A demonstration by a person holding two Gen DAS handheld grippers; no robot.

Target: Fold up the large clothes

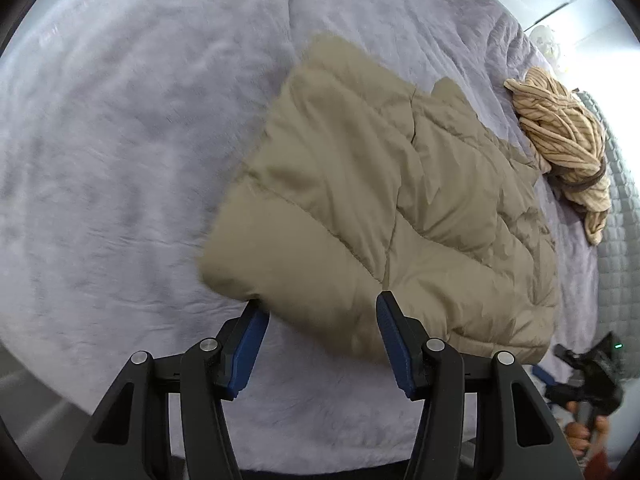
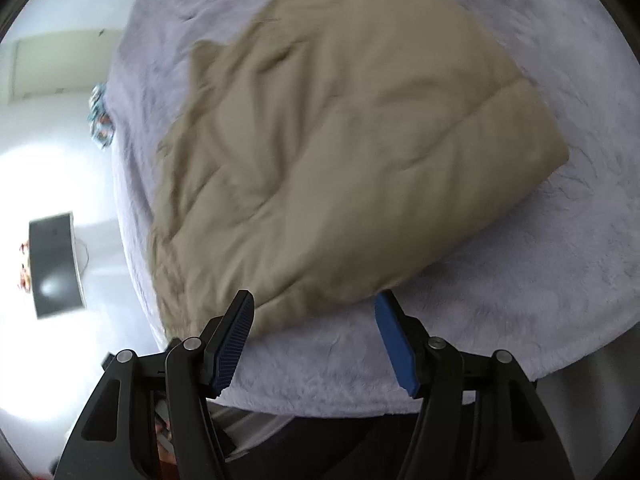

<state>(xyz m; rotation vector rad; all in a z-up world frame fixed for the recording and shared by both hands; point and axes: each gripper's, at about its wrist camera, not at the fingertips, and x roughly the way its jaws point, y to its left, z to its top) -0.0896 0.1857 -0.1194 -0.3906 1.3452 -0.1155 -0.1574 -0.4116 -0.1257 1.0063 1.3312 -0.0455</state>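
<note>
A padded khaki garment [image 1: 380,208] lies folded over on a pale lilac fleece blanket [image 1: 120,160]. My left gripper [image 1: 318,304] is open, its blue pads either side of the garment's near corner, empty. In the right wrist view the same garment [image 2: 340,152] fills the middle, blurred. My right gripper [image 2: 314,300] is open at the garment's near edge and holds nothing. The right gripper also shows in the left wrist view [image 1: 588,376], low at the right, held by a hand.
A tan ribbed knit garment [image 1: 564,140] lies bunched at the blanket's far right, beside a grey quilted cover [image 1: 620,208]. In the right wrist view the blanket's edge [image 2: 132,240] drops to a bright floor with a dark box [image 2: 56,264].
</note>
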